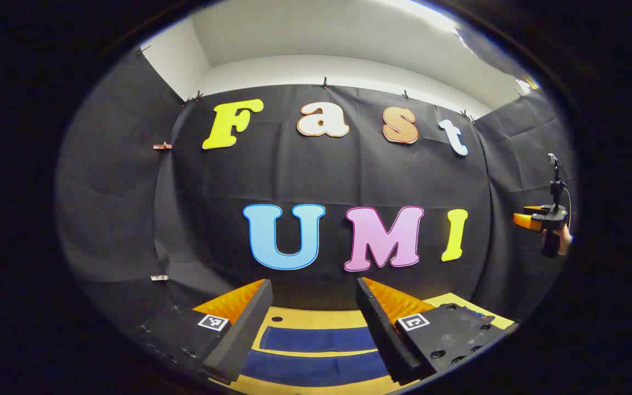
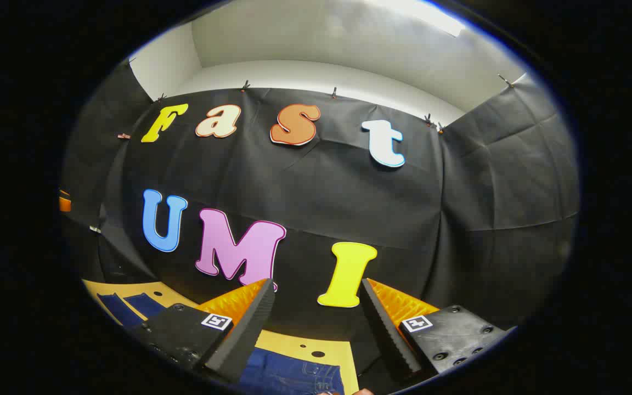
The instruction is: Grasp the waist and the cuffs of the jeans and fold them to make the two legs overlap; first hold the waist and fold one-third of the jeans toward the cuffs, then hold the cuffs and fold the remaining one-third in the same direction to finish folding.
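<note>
Both our grippers are held up with jaws spread and nothing between them: left gripper (image 1: 313, 323) and right gripper (image 2: 316, 326). The jeans (image 1: 316, 354) lie flat on the worktop (image 1: 316, 318), below and just ahead of each. Denim is soft, fairly heavy and limp, we judge, so we should pinch the thick waistband and cuff hems.

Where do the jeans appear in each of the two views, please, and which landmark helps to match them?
Left gripper view: jeans at bottom centre, two legs between the left tool's fingers.
Right gripper view: jeans at bottom centre, more at lower left.
Shared landmark: the yellow table under them.
</note>
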`<state>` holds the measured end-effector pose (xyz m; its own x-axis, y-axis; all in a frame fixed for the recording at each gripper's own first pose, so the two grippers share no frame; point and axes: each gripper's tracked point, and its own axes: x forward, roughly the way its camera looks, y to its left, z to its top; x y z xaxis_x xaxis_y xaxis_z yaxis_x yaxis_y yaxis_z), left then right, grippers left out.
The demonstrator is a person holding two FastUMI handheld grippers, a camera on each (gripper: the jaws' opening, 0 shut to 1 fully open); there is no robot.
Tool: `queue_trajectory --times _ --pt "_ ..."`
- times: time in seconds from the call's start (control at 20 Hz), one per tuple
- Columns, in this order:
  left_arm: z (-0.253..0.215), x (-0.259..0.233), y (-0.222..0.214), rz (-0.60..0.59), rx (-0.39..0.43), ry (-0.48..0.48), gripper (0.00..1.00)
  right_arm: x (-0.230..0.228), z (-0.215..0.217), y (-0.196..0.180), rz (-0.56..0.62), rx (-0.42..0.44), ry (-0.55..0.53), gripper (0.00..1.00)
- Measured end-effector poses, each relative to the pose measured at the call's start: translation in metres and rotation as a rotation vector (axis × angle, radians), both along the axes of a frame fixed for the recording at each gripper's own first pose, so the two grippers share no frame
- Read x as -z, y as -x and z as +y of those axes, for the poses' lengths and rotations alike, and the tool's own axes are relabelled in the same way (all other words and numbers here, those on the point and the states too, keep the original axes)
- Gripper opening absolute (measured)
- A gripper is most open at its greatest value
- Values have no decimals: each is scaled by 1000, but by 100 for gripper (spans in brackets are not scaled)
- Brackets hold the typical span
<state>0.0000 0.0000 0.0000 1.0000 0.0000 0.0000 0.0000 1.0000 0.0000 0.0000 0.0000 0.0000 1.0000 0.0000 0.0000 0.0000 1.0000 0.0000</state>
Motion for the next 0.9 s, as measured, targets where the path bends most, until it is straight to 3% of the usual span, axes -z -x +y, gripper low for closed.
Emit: queue_trajectory --times 0.2,0.25,0.3,0.5,0.75,0.9 --pt "42 15 -4 27 -76 13 96 2 23 -14 16 -35 -2 95" --pt "48 13 -5 31 -69 7 92 2 28 -12 23 -32 5 95" --pt "55 10 -8 33 -53 0 96 0 36 -10 28 -27 3 97" --pt "89 31 -11 110 8 -60 96 21 76 4 99 -58 23 95" --pt "101 51 -19 128 99 22 96 17 88 21 113 -48 206 96" --pt "113 48 -24 108 93 36 96 0 100 32 89 -36 214 97"
